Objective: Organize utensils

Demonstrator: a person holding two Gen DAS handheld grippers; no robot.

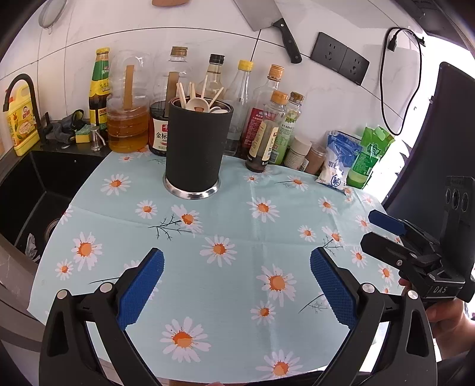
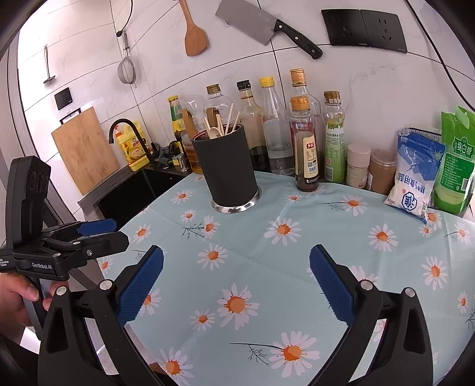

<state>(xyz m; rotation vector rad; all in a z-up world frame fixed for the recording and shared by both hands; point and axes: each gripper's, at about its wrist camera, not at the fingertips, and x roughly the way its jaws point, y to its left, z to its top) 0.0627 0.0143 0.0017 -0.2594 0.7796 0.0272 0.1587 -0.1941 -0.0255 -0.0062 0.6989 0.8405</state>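
Black holder, utensil ends hidden inside

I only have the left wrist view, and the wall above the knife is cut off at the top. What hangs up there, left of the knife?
Observer: A wooden spatula hangs blade down, just left of the knife.
Operator: Anything beyond the sink on that side?
Observer: A wooden cutting board stands against the wall past the faucet.
Operator: How does my gripper look from the other side?
Observer: The left gripper sits at the sink-side edge of the cloth, with nothing between its fingers.
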